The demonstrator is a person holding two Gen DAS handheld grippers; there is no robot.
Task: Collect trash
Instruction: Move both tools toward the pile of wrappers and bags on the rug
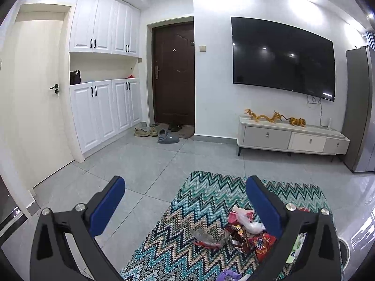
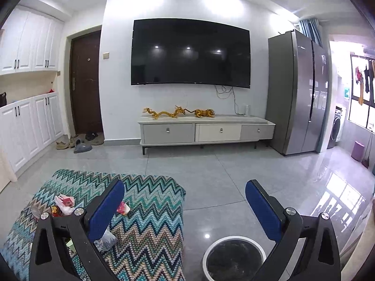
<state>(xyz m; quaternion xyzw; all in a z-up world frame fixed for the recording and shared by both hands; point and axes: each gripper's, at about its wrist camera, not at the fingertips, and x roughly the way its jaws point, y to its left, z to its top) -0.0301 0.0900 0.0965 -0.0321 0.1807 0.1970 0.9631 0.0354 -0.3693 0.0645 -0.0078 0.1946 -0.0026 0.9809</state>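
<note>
Both the left hand-held gripper (image 1: 185,187) and the right hand-held gripper (image 2: 185,190) hover wide open and empty, so the crumpled red, white and clear snack wrappers (image 1: 243,231) on the zigzag-knit teal cloth-covered counter (image 1: 206,192) may snag cloth (loose weave) or miss the white-rimmed, black-lined round bin (image 2: 234,257) beside it.

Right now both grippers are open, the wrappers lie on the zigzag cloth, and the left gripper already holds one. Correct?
Not quite: the left gripper holds nothing, as the left wrist view shows. Both are open, and the wrappers lie on the zigzag cloth.
</note>
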